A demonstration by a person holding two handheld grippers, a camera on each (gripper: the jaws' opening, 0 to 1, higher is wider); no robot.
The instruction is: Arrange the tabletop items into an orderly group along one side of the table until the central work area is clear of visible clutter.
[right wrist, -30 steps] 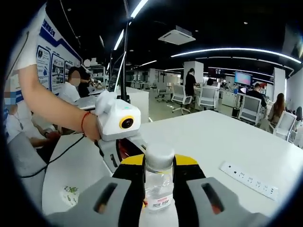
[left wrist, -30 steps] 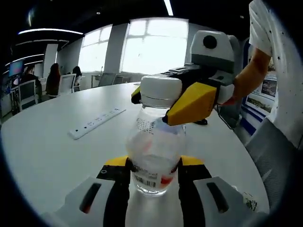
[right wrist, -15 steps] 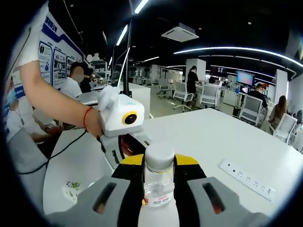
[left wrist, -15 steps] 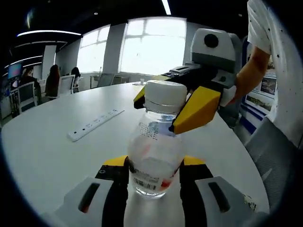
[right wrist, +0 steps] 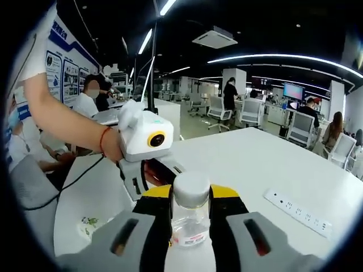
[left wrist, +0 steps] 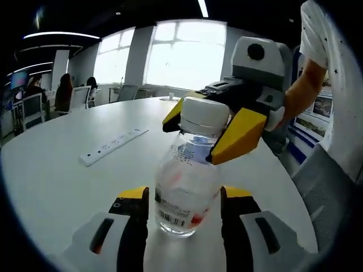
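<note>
A clear plastic bottle with a white cap stands tilted on the white table. My left gripper flanks the bottle's lower body, open, with a thin gap on each side. My right gripper comes in from the right and pinches the bottle's neck just under the cap. In the right gripper view the cap sits between the right gripper's yellow-tipped jaws, which are shut on it. The left gripper shows just behind the bottle, held by a person's hand.
A white power strip lies on the table left of the bottle; the power strip also shows low right in the right gripper view. A small printed wrapper and a black cable lie near the table edge. Office chairs and people sit beyond.
The bottle's top has leaned over to the right in the left gripper view. The left jaws have spread slightly away from its sides. The right gripper keeps its hold at the cap.
</note>
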